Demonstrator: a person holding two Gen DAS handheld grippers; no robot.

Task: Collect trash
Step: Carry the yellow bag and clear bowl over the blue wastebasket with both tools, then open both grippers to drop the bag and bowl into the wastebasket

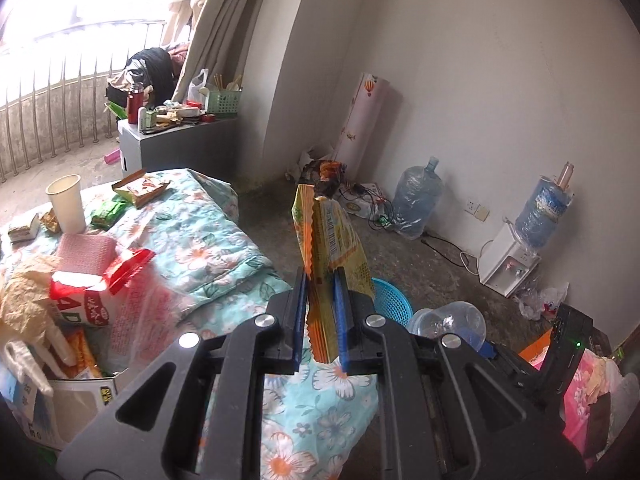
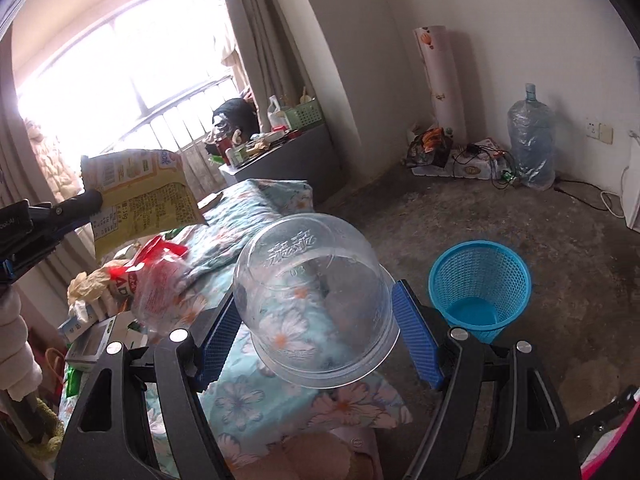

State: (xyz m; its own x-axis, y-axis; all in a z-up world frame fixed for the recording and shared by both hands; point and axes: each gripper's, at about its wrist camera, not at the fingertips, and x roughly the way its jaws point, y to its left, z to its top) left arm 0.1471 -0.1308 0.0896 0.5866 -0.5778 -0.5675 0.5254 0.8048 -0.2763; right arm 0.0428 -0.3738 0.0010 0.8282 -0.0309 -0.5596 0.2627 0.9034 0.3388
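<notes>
Peering along the right gripper, only that view shows the blue mesh bin's inside; its pads clamp a clear plastic bowl, mouth toward the camera. Left gripper pinches a yellow snack wrapper, long axis upright.

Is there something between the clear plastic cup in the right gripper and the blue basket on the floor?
Nothing visible blocks it. The clear plastic cup, held in the right gripper, has only bare floor between it and the open-topped blue basket.

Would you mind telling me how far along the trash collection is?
Done: nothing visible; the blue basket looks empty. In hand: left tongs pinch a yellow wrapper; right tongs grip a clear plastic cup. Left: paper cup and packets on the bed.
</notes>
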